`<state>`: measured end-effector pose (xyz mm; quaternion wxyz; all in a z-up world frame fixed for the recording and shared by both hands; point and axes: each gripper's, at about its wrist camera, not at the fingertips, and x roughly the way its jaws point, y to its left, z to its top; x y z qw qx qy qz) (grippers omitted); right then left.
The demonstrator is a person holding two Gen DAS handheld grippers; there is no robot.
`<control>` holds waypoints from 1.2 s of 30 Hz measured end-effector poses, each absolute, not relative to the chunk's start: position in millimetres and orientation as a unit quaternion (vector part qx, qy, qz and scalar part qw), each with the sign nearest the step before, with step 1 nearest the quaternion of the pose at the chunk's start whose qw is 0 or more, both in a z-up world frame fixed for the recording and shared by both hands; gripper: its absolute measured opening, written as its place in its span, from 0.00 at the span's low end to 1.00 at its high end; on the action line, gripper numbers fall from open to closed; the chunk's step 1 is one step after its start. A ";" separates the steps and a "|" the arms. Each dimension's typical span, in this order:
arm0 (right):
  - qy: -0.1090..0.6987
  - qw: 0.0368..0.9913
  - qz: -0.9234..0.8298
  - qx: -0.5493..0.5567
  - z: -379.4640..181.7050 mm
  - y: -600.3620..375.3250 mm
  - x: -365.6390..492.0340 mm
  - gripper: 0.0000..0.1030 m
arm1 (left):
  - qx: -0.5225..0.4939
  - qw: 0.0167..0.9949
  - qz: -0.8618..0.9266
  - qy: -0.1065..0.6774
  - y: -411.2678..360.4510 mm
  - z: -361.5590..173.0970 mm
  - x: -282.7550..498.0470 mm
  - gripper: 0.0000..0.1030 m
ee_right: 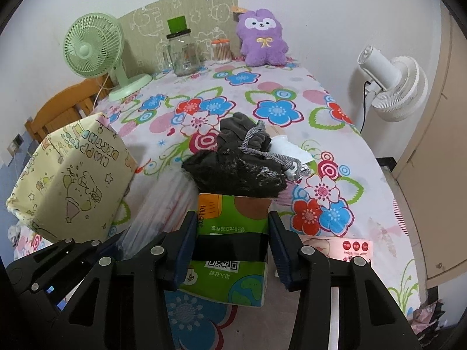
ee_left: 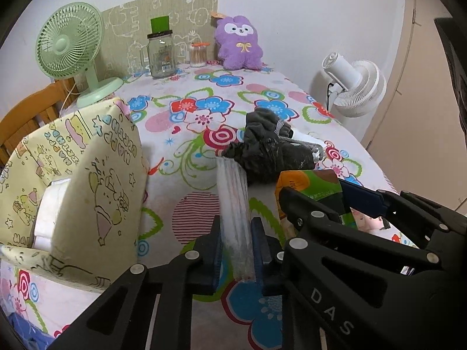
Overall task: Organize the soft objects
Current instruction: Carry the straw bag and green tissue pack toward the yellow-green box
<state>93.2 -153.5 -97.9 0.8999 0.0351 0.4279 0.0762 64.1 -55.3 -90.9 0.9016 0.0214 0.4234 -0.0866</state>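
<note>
My left gripper (ee_left: 235,250) is shut on a flat clear plastic pack (ee_left: 235,218), held on edge above the flowered tablecloth (ee_left: 189,145); the pack also shows in the right wrist view (ee_right: 163,201). My right gripper (ee_right: 230,248) is shut on a green tissue pack (ee_right: 230,233), which also shows in the left wrist view (ee_left: 315,186). A dark drawstring pouch (ee_left: 262,145) lies just beyond both packs (ee_right: 233,169). A purple plush toy (ee_left: 238,42) sits at the far edge against the wall (ee_right: 262,39).
A yellow fabric storage box (ee_left: 73,180) stands at the left (ee_right: 76,180). A green desk fan (ee_left: 73,49), a glass jar (ee_left: 160,54) and a cotton-swab cup (ee_left: 198,55) stand at the back. A white fan (ee_left: 353,87) stands off the right edge. A pink card (ee_right: 344,249) lies near right.
</note>
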 end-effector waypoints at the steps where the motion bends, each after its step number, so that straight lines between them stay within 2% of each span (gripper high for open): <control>1: 0.425 0.901 0.076 0.035 -96.0 -153.7 92.1 0.50 | 0.022 0.903 -0.086 0.421 -55.2 -89.4 63.3 0.16; 36: 0.341 0.936 0.075 0.036 -3.3 -153.4 79.0 0.50 | 0.025 0.936 -0.087 0.341 -49.7 -1.4 52.7 0.15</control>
